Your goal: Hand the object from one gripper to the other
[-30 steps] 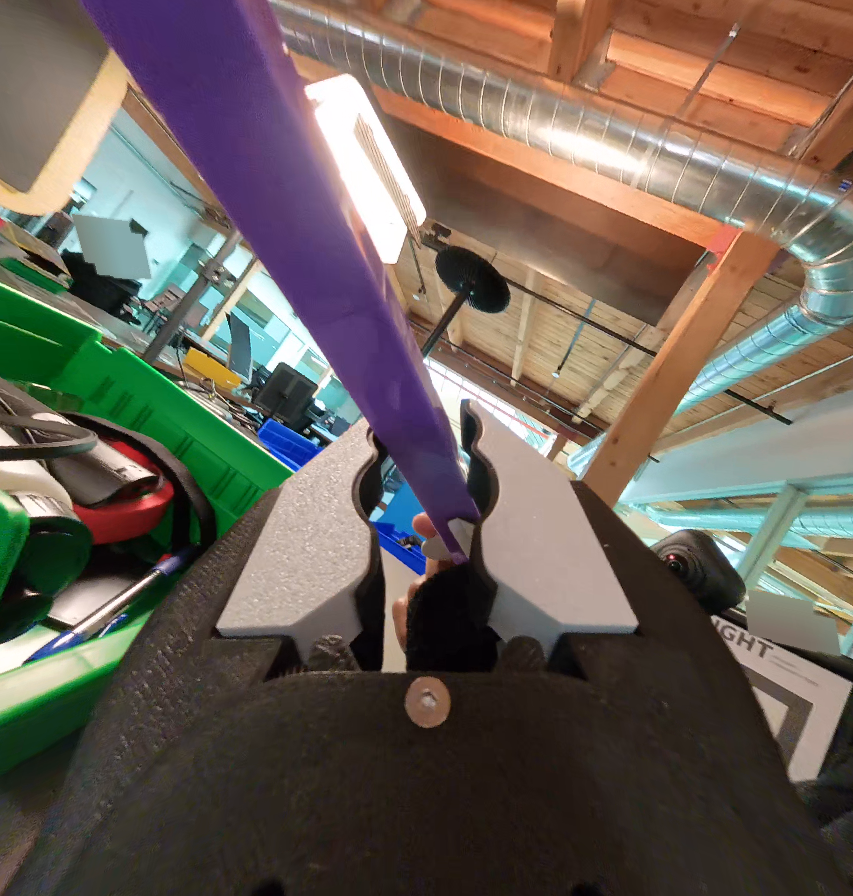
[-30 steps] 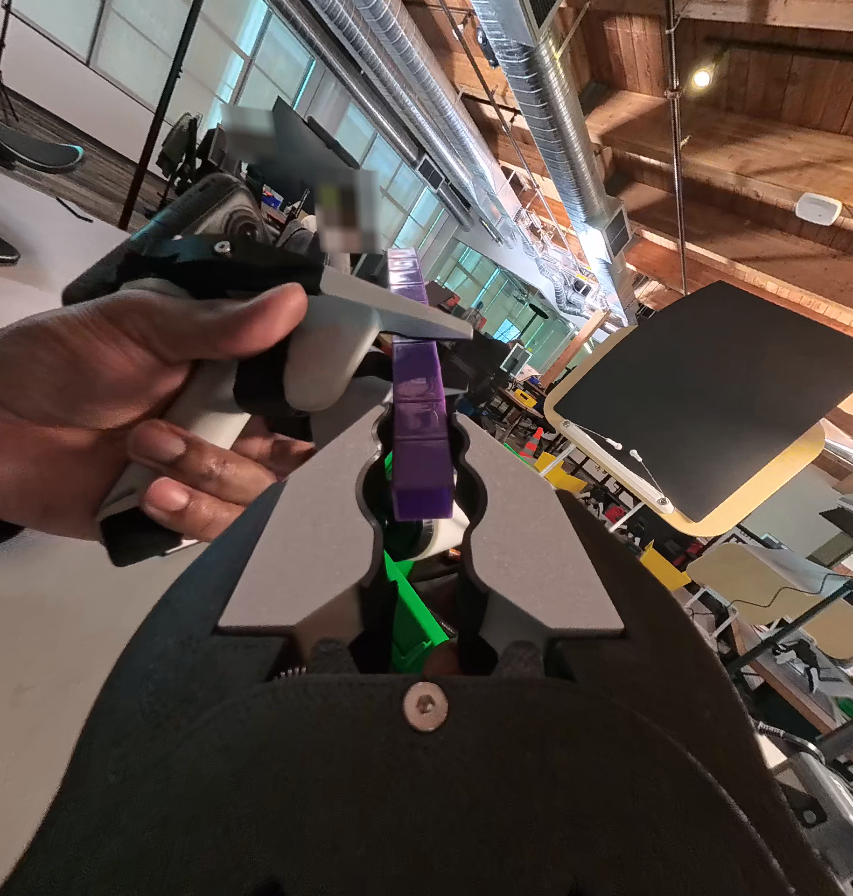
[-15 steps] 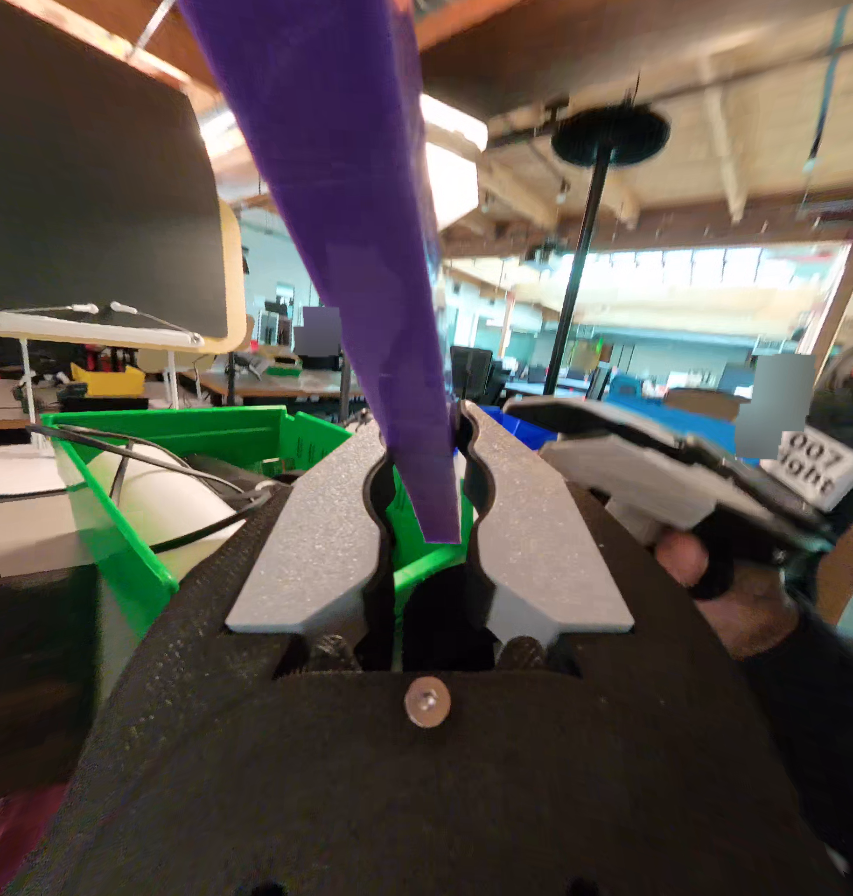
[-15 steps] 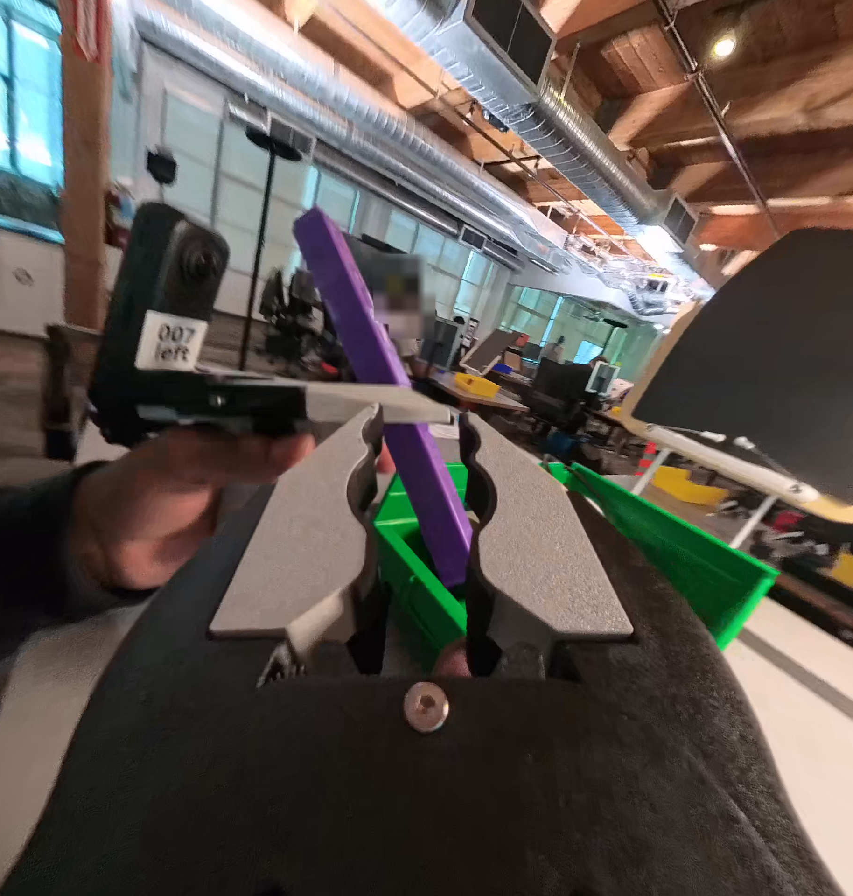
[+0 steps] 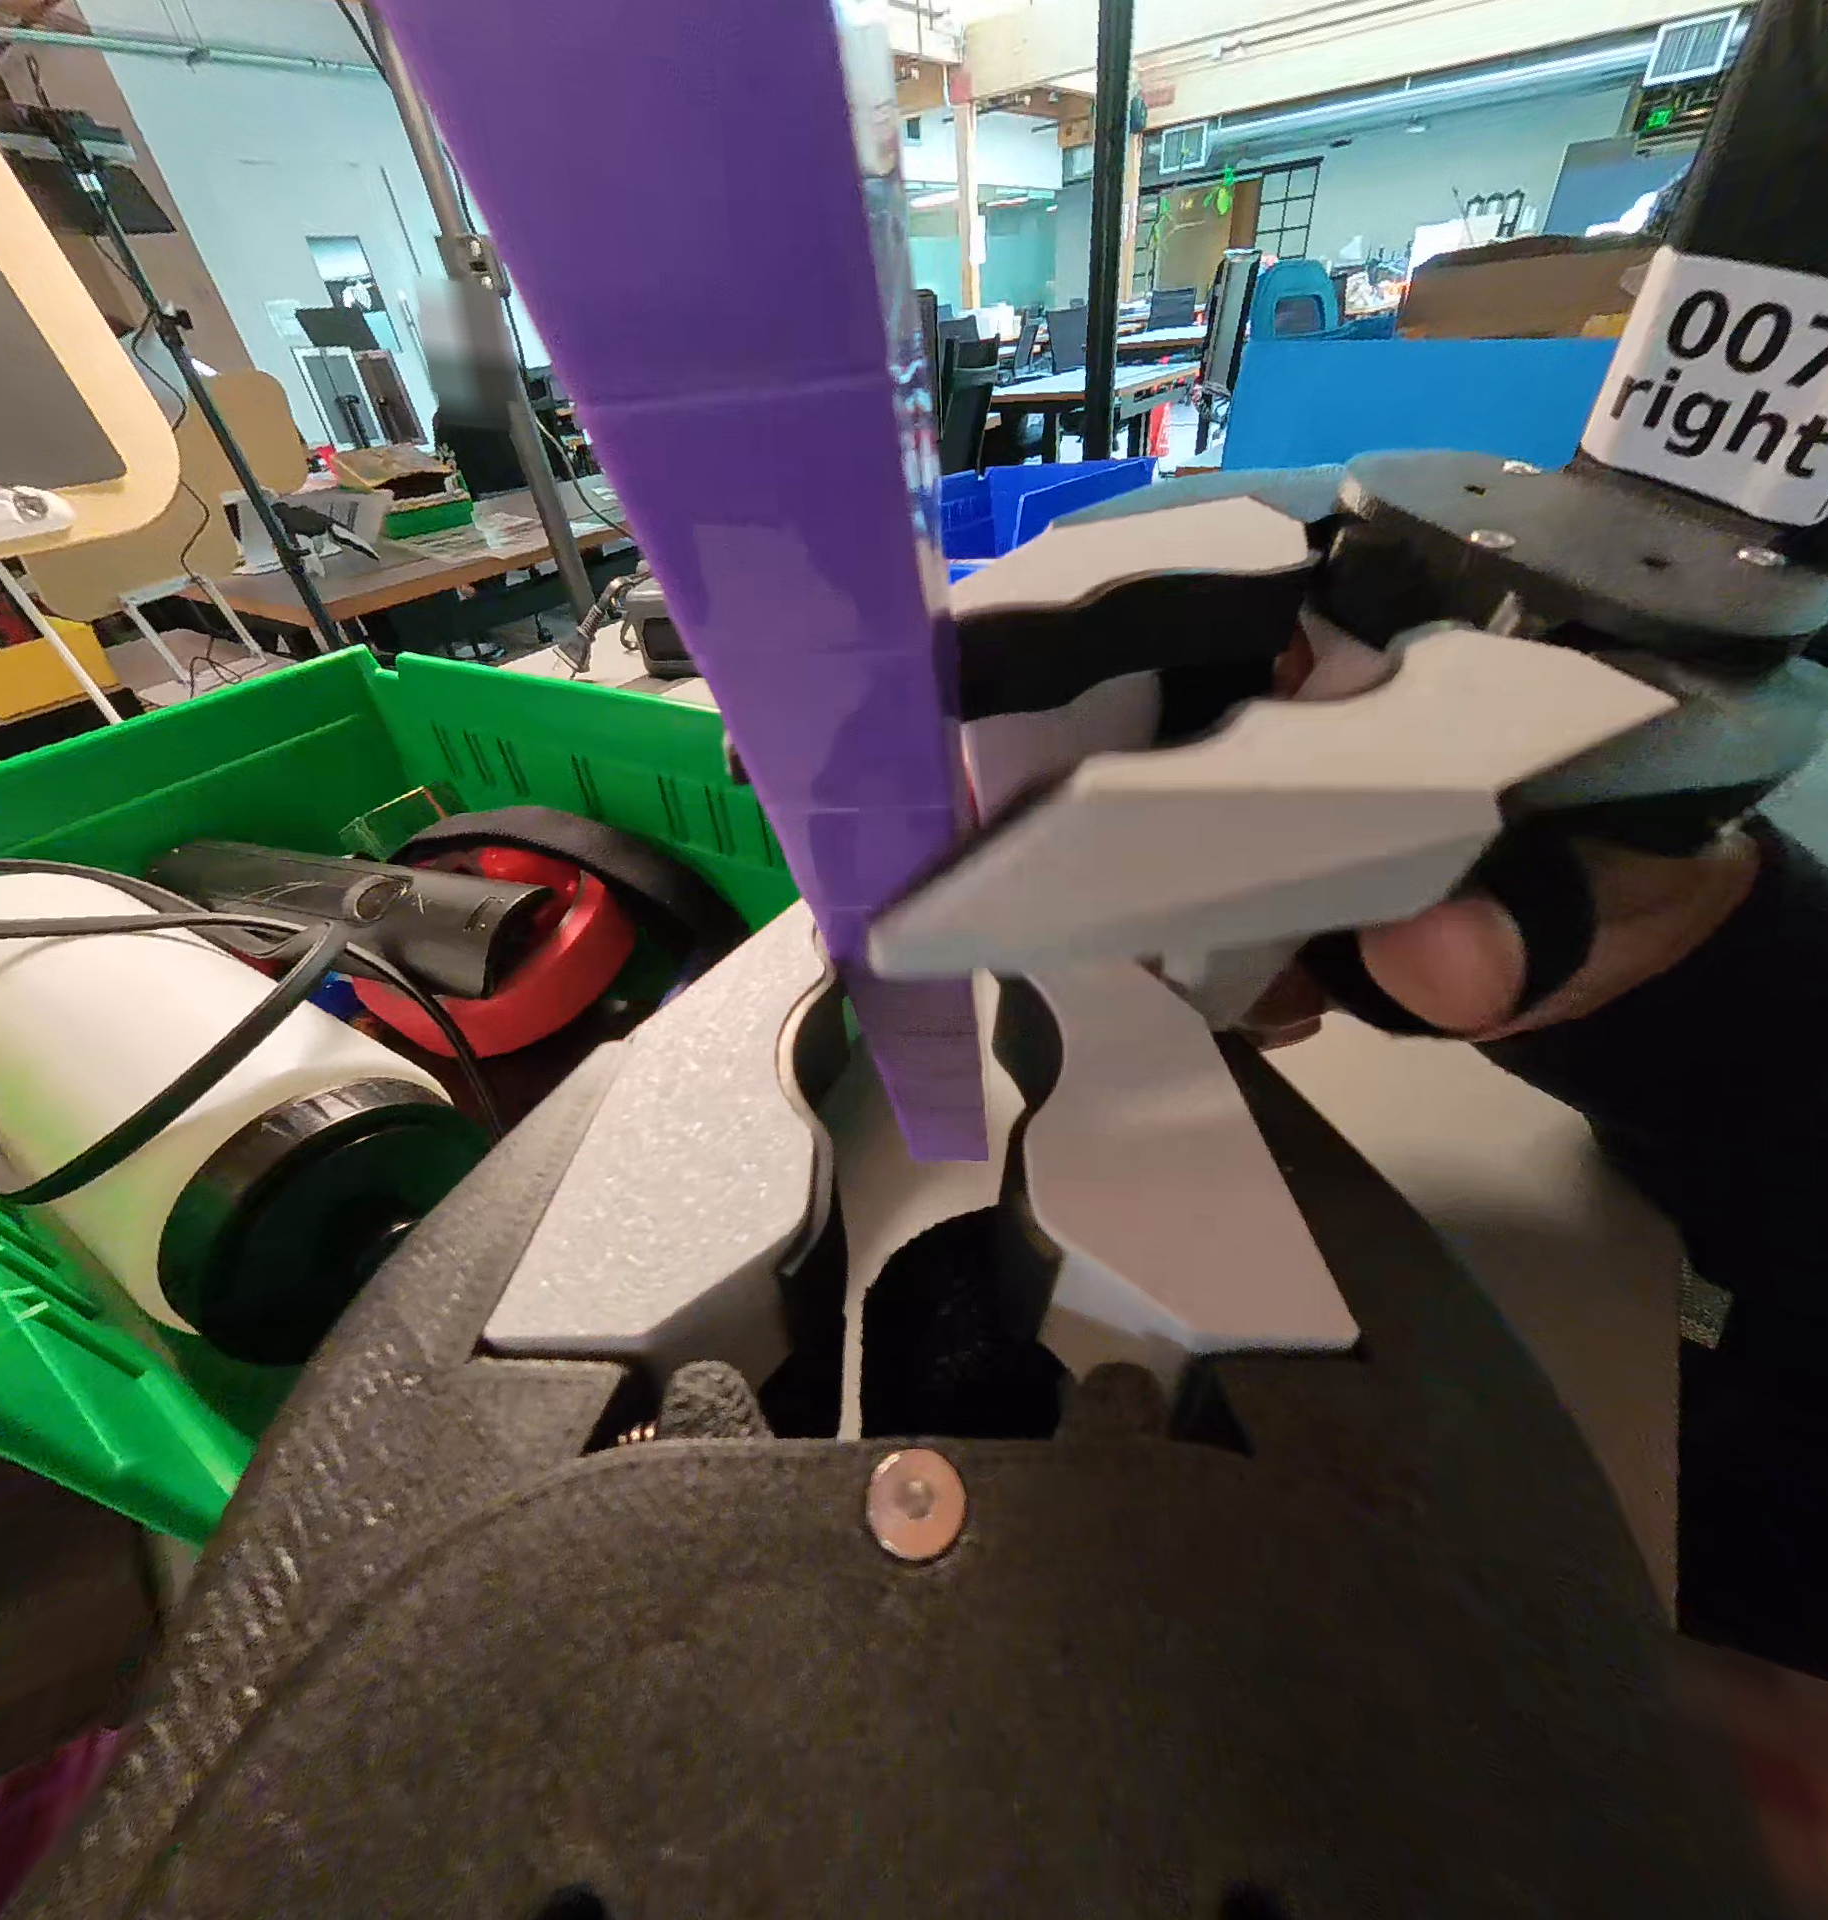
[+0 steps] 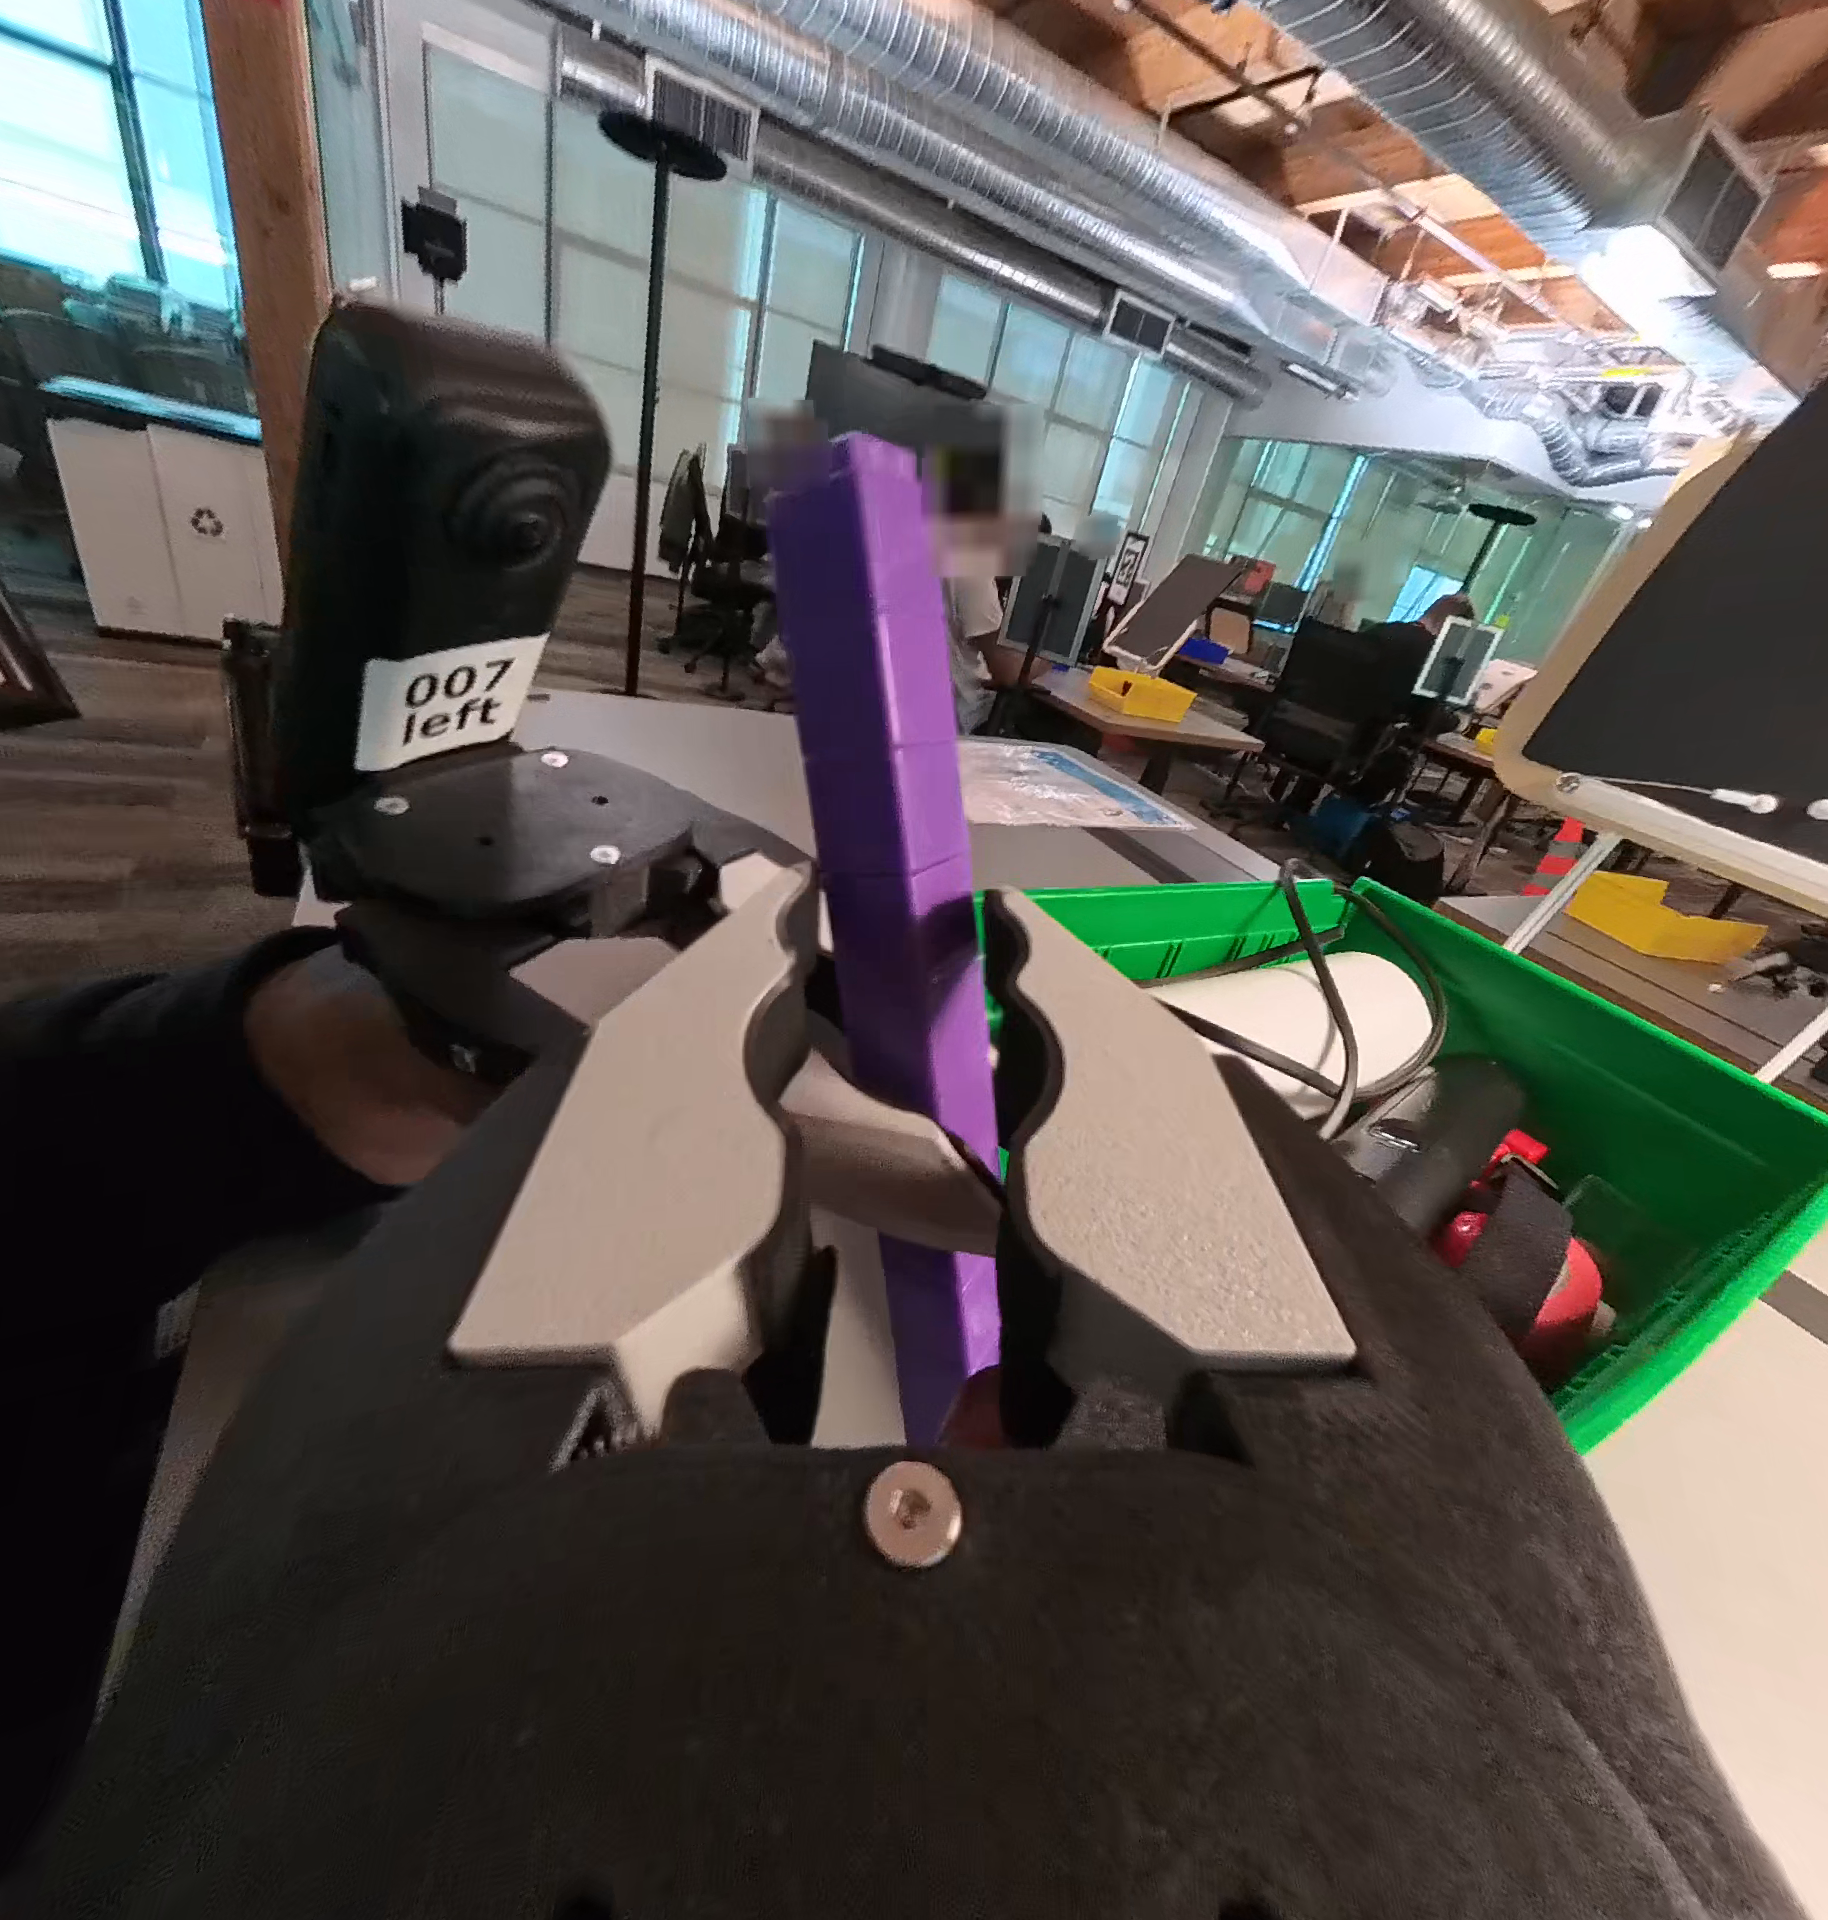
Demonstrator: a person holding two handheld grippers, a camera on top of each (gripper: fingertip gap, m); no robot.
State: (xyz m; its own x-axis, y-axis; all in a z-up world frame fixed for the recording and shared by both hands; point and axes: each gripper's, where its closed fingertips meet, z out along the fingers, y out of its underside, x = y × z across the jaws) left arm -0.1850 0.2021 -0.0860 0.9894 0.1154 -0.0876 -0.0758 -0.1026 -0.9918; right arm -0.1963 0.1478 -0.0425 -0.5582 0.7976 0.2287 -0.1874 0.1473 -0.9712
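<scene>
Purple bar [image 5: 785,582]: upright, clamped by left gripper [image 5: 915,1081] and right gripper [image 6: 905,1049].
Green bin [image 5: 266,727]: white roll [image 5: 89,1060], red tape roll [image 5: 536,966], black cable [image 5: 193,1039].

You are looking at a purple bar [image 5: 764,499] of smooth, faintly glossy segmented plastic. Your left claw [image 5: 915,1081] is showing grainy matt grey fingers [image 5: 671,1184] on a rough black printed body; your right claw [image 6: 899,1049] is showing the same finish. The green bin [image 6: 1616,1049] is shining as hard ribbed plastic. The surface [image 6: 1741,1455] is looking smooth and matt.
</scene>
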